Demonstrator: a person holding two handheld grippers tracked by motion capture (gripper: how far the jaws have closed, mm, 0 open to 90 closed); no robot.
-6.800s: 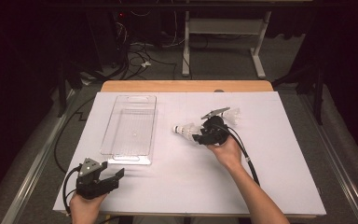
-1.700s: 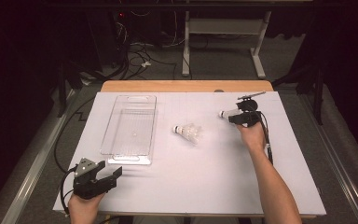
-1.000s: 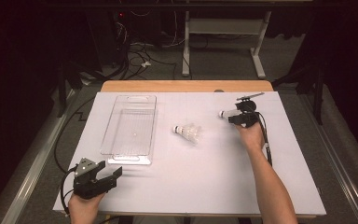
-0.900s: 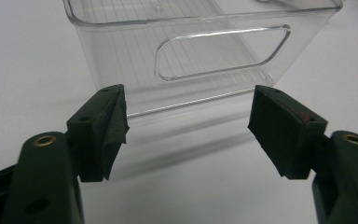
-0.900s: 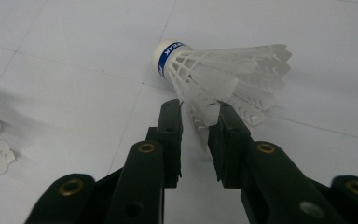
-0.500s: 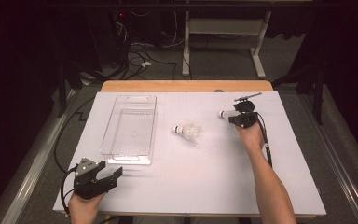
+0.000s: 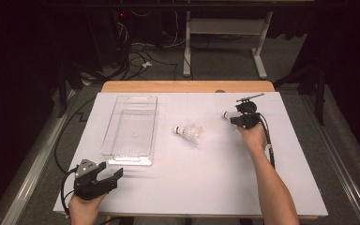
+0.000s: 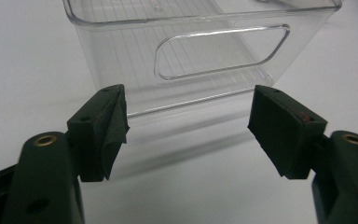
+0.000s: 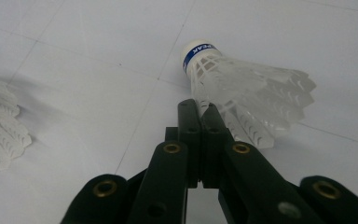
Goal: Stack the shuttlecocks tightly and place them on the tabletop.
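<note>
Nearest the person, the left gripper (image 7: 108, 178) is idling at the front left corner of the white table (image 7: 206, 187), jaws spread wide with nothing between them, and it's facing the short handled end of the clear bin (image 8: 200, 56) — parked there, I'd say, until it's needed. The clear bin is sitting empty just beyond it. Out in the middle, a second shuttlecock (image 7: 188, 133) is lying on its side, untouched, well apart from both hands. And at the far right, the right gripper (image 9: 199, 111) is pinching the first shuttlecock (image 9: 242, 91) by the edge of its plastic skirt, jaws pressed nearly together on that thin wall, cork tip pointing away. That looks like a grip made for carrying it across to the bin.
</note>
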